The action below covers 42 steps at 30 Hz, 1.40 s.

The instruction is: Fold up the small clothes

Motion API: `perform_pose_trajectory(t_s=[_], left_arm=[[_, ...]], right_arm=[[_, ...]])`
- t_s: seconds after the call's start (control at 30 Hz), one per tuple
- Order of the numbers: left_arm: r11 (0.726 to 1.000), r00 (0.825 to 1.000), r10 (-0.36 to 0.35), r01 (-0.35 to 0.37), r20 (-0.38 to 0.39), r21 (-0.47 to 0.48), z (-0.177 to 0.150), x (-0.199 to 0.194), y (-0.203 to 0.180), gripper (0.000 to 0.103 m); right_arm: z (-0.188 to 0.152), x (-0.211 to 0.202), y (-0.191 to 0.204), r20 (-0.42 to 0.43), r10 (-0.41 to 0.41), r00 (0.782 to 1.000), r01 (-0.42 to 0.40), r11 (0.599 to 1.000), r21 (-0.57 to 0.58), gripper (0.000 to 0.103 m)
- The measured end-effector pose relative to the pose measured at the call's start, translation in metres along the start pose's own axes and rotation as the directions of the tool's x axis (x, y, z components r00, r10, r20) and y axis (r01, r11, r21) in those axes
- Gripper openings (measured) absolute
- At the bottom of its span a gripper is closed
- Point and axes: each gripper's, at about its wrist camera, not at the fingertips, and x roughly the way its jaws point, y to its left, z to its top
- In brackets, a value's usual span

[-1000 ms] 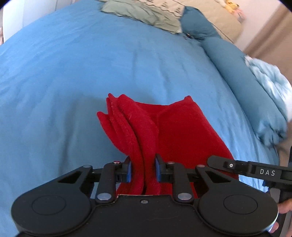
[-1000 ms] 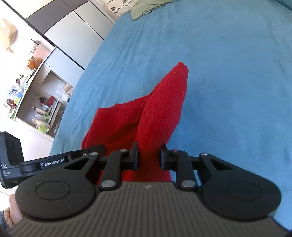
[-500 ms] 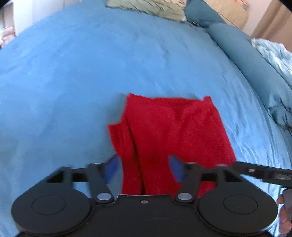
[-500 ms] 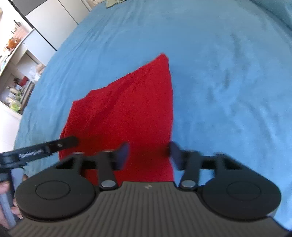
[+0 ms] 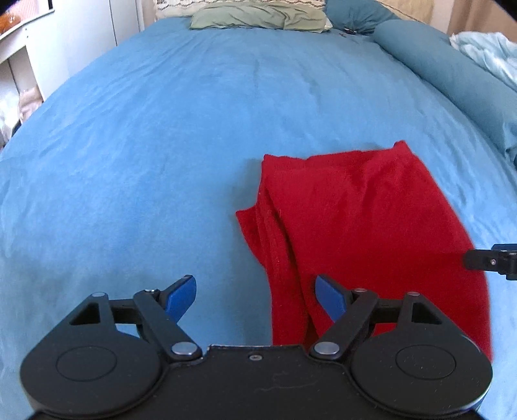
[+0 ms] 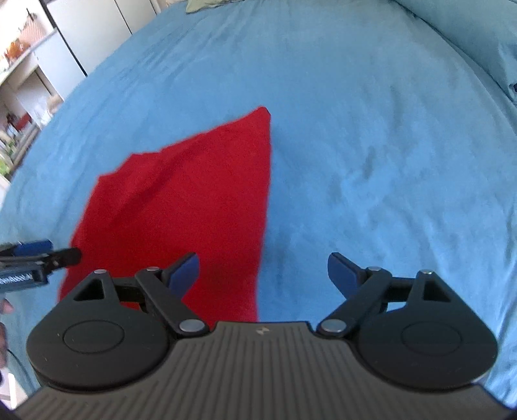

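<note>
While the blue bed is filling both views and carrying everything else, the bigger bedding is sitting at its edges: a teal bolster is running along the far right side and a green pillow is lying at the head, well apart from the work. Nearer the camera, the red garment is lying flat on the bed, already gathered into a compact, roughly rectangular shape with several layered edges stacking along its left side, which suggests at least one fold is done. Its top right corner is poking out a little and a shallow crease is crossing the upper face, so a final fold or some smoothing is probably still waiting, though that is a judgement only. The left tool is hovering over the garment's near left edge with its blue pads spread wide and gripping nothing; cloth is lying partly between them without being pinched. The right tool is likewise standing wide and empty, its left pad over the garment's near right corner and its right pad over bare bed.
</note>
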Motion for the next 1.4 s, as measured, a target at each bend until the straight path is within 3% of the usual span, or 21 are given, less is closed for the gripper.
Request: perform_pose_trajectory(t_s=[0.23,0.47,0.6,0.73,0.9,1.13,1.4], left_arm=[[0.999,0.994,0.017,-0.021,0.112,0.032,-0.022,0.013,0.003,0.094],[0.999,0.983,0.029,-0.033,0.184,0.015,-0.028,-0.006,0.005,0.092],[0.999,0.964,0.041,-0.046,0.262,0.014,-0.026,-0.051,0.002,0.094],[0.999,0.937,0.051,-0.052,0.346,-0.007,-0.029,-0.124,-0.005,0.103],[0.995,0.910,0.100,-0.096,0.402,-0.030,-0.043,-0.216,-0.020,0.103],[0.991,0.932,0.127,-0.103,0.340,-0.088,-0.086,-0.284,-0.031,0.103],[0.990,0.947,0.133,-0.116,0.291,-0.076,-0.138,-0.307,-0.044,0.103]], right_arm=[[-0.024,0.019,-0.016,0.066,0.039,0.997,-0.036,0.999,-0.036,0.103],[-0.037,0.007,-0.023,0.153,0.074,0.985,-0.071,0.997,-0.025,0.103],[-0.042,-0.039,-0.015,0.236,0.079,0.968,-0.074,0.997,-0.029,0.103],[-0.052,-0.102,0.002,0.285,0.040,0.958,-0.032,0.999,-0.033,0.103],[-0.076,-0.193,0.025,0.362,-0.018,0.932,0.031,0.999,-0.030,0.103],[-0.119,-0.274,0.047,0.347,-0.080,0.934,0.090,0.996,-0.013,0.103],[-0.174,-0.309,0.066,0.309,-0.102,0.945,0.112,0.994,-0.017,0.103]])
